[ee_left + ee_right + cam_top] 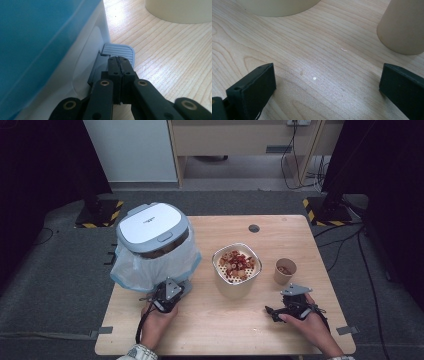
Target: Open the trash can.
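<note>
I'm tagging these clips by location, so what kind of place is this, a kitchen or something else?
Probably a lab or recording studio, not a kitchen: the wooden table stands on grey carpet between black stands with hazard-striped bases, cables trail across the floor, and a pedal bin sits on the tabletop.

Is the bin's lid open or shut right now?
Shut. In the high view the white lid lies flat over the bin, and the left tongs, closed, sit at its foot pedal.

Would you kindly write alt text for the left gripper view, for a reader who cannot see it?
The left gripper, jaws shut, points at a ribbed grey pedal at the foot of a white bin lined with a blue bag. Pale wooden table lies to the right, with a cream container at the top edge.
</note>
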`<state>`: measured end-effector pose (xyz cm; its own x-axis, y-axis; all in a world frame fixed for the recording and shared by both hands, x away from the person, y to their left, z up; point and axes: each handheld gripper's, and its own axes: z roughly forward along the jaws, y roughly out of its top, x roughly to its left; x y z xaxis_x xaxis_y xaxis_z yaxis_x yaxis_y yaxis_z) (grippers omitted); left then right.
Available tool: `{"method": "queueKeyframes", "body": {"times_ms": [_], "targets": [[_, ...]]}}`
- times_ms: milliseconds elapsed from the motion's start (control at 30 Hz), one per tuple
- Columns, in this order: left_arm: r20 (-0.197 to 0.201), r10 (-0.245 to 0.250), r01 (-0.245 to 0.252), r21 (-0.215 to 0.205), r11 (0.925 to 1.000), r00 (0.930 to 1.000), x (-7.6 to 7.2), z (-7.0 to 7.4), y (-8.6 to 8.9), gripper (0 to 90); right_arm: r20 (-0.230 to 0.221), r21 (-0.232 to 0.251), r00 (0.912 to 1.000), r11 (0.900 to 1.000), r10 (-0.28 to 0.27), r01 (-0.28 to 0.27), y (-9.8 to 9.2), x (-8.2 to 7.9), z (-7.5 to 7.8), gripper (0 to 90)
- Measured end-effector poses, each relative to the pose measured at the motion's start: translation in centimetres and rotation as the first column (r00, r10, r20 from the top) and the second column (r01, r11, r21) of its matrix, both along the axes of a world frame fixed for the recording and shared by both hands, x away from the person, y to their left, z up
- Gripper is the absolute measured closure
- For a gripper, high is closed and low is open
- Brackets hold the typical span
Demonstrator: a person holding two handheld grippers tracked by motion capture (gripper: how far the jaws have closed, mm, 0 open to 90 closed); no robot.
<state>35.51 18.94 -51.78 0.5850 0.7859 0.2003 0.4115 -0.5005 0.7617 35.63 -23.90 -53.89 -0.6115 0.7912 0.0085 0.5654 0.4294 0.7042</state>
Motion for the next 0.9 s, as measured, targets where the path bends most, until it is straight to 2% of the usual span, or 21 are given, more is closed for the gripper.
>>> {"method": "queueKeyframes", "body": {"times_ms": [367, 567, 800, 900], "targets": [[-0.028, -0.004, 0.004, 0.012, 0.9999, 0.9996, 0.26, -0.54, -0.08, 88.4, -0.001, 0.001, 1.0000, 1.000, -0.001, 0.001, 0.00, -0.01, 0.00, 1.1], [-0.038, -0.004, 0.004, -0.004, 1.0000, 0.9993, 0.34, -0.68, 0.06, 88.4, -0.002, 0.001, 1.0000, 1.000, -0.002, 0.002, 0.01, -0.02, 0.00, 1.0], [-0.038, -0.001, 0.001, -0.006, 1.0000, 0.9993, 0.34, -0.68, 0.07, 88.3, -0.002, 0.000, 1.0000, 1.000, -0.002, 0.002, -0.01, -0.02, 0.01, 1.0], [-0.034, 0.000, 0.001, 0.007, 1.0000, 0.9994, 0.29, -0.67, -0.06, 88.3, -0.001, 0.000, 1.0000, 1.000, -0.001, 0.001, -0.01, -0.01, 0.01, 1.0]]}}
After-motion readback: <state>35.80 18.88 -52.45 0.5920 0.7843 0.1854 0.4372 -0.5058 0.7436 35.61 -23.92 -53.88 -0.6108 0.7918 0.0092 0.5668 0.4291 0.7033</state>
